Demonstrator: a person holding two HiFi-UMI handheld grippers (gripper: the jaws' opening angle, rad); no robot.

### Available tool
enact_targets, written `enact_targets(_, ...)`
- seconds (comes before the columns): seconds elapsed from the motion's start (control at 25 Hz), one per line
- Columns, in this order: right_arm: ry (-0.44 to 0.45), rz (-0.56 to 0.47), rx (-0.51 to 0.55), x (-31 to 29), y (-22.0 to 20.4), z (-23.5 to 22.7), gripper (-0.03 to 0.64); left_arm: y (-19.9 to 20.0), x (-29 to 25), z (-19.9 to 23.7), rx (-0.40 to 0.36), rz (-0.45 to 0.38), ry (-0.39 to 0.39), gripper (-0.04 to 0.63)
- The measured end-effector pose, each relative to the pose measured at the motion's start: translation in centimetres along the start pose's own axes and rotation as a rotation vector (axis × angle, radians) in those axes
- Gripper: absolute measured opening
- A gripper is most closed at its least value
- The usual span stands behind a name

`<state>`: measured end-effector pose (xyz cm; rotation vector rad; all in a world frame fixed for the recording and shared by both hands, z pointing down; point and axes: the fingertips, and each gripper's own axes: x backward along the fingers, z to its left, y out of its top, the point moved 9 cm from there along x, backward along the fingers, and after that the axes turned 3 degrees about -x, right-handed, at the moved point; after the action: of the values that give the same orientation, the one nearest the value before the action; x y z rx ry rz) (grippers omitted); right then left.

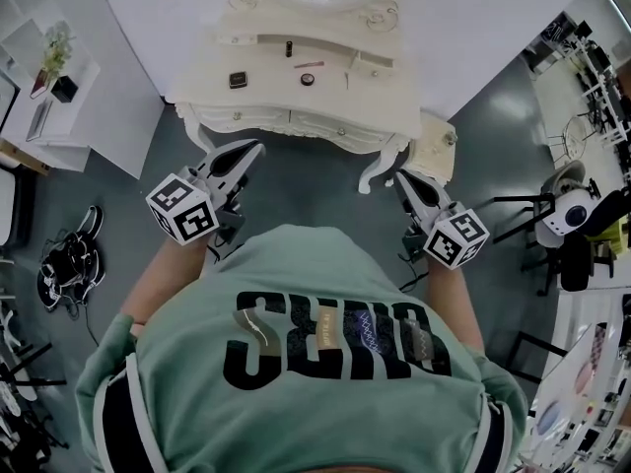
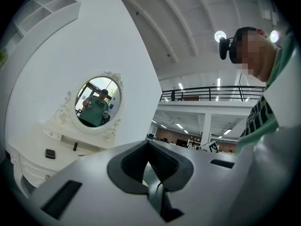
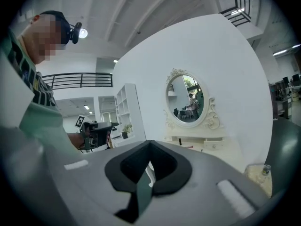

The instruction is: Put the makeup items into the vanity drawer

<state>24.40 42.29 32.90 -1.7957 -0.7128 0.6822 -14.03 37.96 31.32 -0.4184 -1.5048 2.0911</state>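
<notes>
**Head view.** Vanity desk (image 1: 385, 101) stands ahead, well apart from both grippers. The makeup items all lie on its top:
- compact (image 1: 238, 80) at left
- lipstick (image 1: 289, 48) upright near the back
- pencil (image 1: 309, 64), with a round pot (image 1: 308, 79) just in front of it

Drawer (image 1: 296, 119) is shut. Left gripper (image 1: 254, 147) and right gripper (image 1: 401, 177) are held low at chest level, nothing carried. Stool (image 1: 435, 144) sits just beside the desk's right leg.

**Left gripper view.** Fingers (image 2: 131, 164) are closed on each other, nothing between them. Mirror (image 2: 98, 101), compact (image 2: 50, 153) and lipstick (image 2: 75, 146) show far off.

**Right gripper view.** Fingers (image 3: 164, 166) are likewise closed and empty. The left gripper (image 3: 96, 126) is seen alongside.

**Risks from this state (judgement):**
1. Drawer is not yet open. Picking an item first leaves one gripper busy and no place to put it, so open the drawer first.
2. Both pairs of fingers must part before any grasp. Approaching while closed would push an item, not grip it.
3. Lipstick is tall and narrow. A side touch may tip it, and it may then roll off the desk edge.
4. Pencil is thin and flat on the top, so the fingers may slip over it or flick it.
5. Drawer knobs look small, so a partial grip may slip off on the pull.
6. Stool is close to the right gripper's approach path, so a bump is possible.
</notes>
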Motion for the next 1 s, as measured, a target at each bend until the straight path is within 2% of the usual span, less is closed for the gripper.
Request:
enact_targets(0.2, 0.0, -0.002, -0.019, -0.9, -0.2, -2.1, 0.009, -0.4, -1.9, 0.8, 0.014, 0.029, -0.003, 0.003)
enact_targets(0.36, -0.003, 0.015, -0.03, -4.4, -0.5, -3.2, 0.009, 0.1, -2.5, 4.3, 0.025, 0.041, 0.001, 0.003)
enact_targets(0.6, -0.043, 0.014, 0.009, -13.1, 1.5, -4.6, 0.009, 1.9, -5.1, 14.2, 0.029, 0.025, -0.062, 0.003)
enact_targets(0.8, -0.078, -0.001, 0.013, -21.4, 5.0, -5.3, 0.009, 6.9, -7.6, 22.5, 0.01, 0.04, -0.134, 0.003)
enact_targets(1.0, -0.104, -0.017, -0.001, -28.9, 7.1, -6.5, 0.009, 9.9, -9.2, 30.0, 0.007, 0.07, -0.16, 0.003)
